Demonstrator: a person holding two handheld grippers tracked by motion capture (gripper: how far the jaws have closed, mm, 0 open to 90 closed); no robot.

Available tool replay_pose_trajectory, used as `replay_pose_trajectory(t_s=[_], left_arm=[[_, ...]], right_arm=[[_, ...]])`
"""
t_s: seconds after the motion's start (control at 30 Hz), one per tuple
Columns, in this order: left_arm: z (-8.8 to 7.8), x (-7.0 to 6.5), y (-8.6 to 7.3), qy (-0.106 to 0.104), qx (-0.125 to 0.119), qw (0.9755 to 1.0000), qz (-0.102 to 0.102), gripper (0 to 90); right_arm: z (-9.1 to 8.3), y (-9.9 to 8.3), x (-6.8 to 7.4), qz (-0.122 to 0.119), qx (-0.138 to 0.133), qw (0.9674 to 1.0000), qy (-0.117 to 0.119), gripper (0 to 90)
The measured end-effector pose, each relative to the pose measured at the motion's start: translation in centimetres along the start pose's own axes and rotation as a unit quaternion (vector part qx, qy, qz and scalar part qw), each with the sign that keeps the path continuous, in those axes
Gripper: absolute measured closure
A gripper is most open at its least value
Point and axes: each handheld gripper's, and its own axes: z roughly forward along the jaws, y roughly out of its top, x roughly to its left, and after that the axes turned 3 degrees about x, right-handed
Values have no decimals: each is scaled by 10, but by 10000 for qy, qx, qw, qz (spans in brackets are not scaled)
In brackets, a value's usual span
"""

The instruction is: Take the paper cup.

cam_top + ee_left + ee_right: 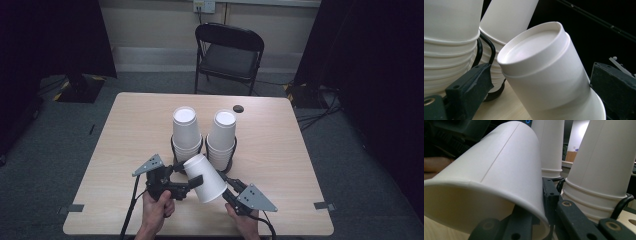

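Currently two nested paper cups (pixel 206 178) are held in the air between both tongs, tilted, bases up and away from the person, rims down toward the table edge. Left gripper (pixel 192 184) has its jaws set either side of the cup wall; in the left gripper view one jaw is on the cup's right side and the other stands a little off its left, so I read it as closing on the outer cup (pixel 549 75), grip not full. Right gripper (pixel 226 186) pinches the rim: in the right gripper view one jaw goes inside the mouth of the cup (pixel 486 182) and one lies outside the wall, narrow, holding.

Just beyond the tongs, two stacks of cups (pixel 186 131) (pixel 221 136) stand bases up in black wire holders (pixel 174 150) on the table (pixel 280 165).

Step in hand, as I judge it: separating one cup from the nested pair. Next move calls for opposite pulls along the cup's axis, left holding the outer wall and right keeping the rim, without crushing the thin paper or letting the pair slip free together.
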Motion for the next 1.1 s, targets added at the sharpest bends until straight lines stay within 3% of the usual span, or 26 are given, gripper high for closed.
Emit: replay_pose_trajectory(t_s=[0.17, 0.3, 0.37, 0.43, 0.47, 0.6, 0.7, 0.77, 0.93, 1.03, 1.07, 1.1], left_arm=[[-2, 4, 0, 94, -14, 9998, 157, 86], [-6, 7, -1, 183, -83, 9994, 287, 150], [-8, 7, -3, 163, -89, 9988, 448, 151], [-11, 5, -5, 409, -118, 9971, 633, 152], [-13, 3, -6, 631, -161, 9946, 811, 152], [-15, 6, -8, 972, 9, 9884, 1166, 153], [-17, 11, -10, 1092, 30, 9867, 1200, 154], [-19, 15, -12, 1047, 15, 9877, 1159, 153], [-22, 20, -16, 1123, 82, 9869, 1158, 154], [-23, 19, -17, 1119, 144, 9852, 1288, 156], [-22, 18, -18, 1197, 247, 9820, 1439, 156], [-21, 18, -18, 1199, 277, 9810, 1498, 156]], right_arm=[[1, 0, -6, 99, 125, 9998, -89, 862], [-1, 2, -8, 278, 377, 9989, -74, 862], [-3, 3, -9, 295, 419, 9987, -82, 862], [-4, 3, -10, 369, 469, 9982, -57, 862], [-4, 3, -10, 380, 495, 9980, -58, 862], [-2, 2, -10, 488, 764, 9959, 4, 862], [1, 3, -10, 503, 1104, 9926, 2, 862], [2, 2, -10, 556, 1288, 9901, 44, 862], [3, 1, -13, 706, 1652, 9837, 108, 862], [2, 1, -14, 723, 1860, 9797, 173, 862], [2, 2, -14, 724, 1940, 9782, 164, 862], [2, 2, -15, 753, 2005, 9766, 188, 862]])
